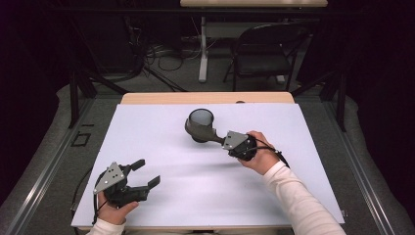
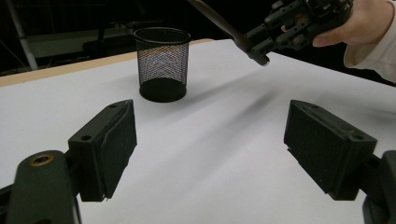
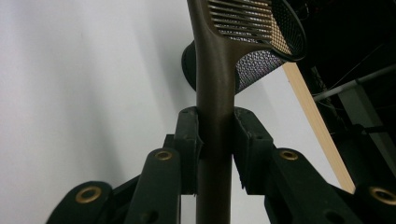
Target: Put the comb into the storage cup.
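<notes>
Clamping right claw (image 3: 215,140) on a brown comb's (image 3: 215,74) handle, teeth end raised over the mesh cup (image 2: 162,63) at table (image 1: 195,171) centre-far; left claw (image 1: 146,176) apart, near left.

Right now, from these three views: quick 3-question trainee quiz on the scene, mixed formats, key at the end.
1. True or false: the right tool is clamped on the handle of a dark comb.
2. Multiple choice: the left tool is (A) shut on a pen, (B) open with nothing between its jaws, (C) inside the cup.
3. Short answer: how does the mesh cup stand on the white table?

Key
1. True.
2. B.
3. Upright, its open top up, apart from both tools.
</notes>
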A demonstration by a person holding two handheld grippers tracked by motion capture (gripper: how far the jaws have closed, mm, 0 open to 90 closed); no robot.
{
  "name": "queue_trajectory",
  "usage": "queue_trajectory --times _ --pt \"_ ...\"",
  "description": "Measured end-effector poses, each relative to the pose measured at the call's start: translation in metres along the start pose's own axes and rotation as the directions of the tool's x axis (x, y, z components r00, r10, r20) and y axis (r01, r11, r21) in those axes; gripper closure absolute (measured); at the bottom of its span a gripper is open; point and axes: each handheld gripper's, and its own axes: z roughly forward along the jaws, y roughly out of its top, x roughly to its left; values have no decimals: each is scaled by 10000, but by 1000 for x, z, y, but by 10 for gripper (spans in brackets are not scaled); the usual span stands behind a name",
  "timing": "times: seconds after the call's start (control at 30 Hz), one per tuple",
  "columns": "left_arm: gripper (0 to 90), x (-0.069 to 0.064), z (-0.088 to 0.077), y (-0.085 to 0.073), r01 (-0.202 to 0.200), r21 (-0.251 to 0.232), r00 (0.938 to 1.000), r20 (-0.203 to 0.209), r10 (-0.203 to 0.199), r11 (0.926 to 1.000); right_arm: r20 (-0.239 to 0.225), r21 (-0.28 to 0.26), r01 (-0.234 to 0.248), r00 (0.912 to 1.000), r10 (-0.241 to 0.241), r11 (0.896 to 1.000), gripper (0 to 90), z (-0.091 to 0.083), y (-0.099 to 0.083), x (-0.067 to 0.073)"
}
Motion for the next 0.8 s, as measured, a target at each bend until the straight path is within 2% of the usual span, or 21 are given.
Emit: queue_trajectory --times 0.17,0.4,0.57,0.63,0.8 --pt "173 1 0 1 12 6 10000 -11 -12 10000 163 -431 -479 9987 487 9979 730 -2 3 0" --pt "177 3 0 5 115 -128 9999 -92 -116 9999 381 -769 -839 9955 870 9935 730 -3 3 2" --pt "181 5 0 11 255 -219 9994 -221 -260 9994 655 -875 -1002 9922 1061 9911 730 -4 5 3" --pt "185 5 1 15 311 -282 9992 -238 -318 9991 801 -1097 -1171 9888 1262 9870 730 -4 6 3" --pt "190 6 3 25 261 -177 9992 -303 -267 9995 829 -1298 -1395 9851 1509 9817 730 -6 9 4"
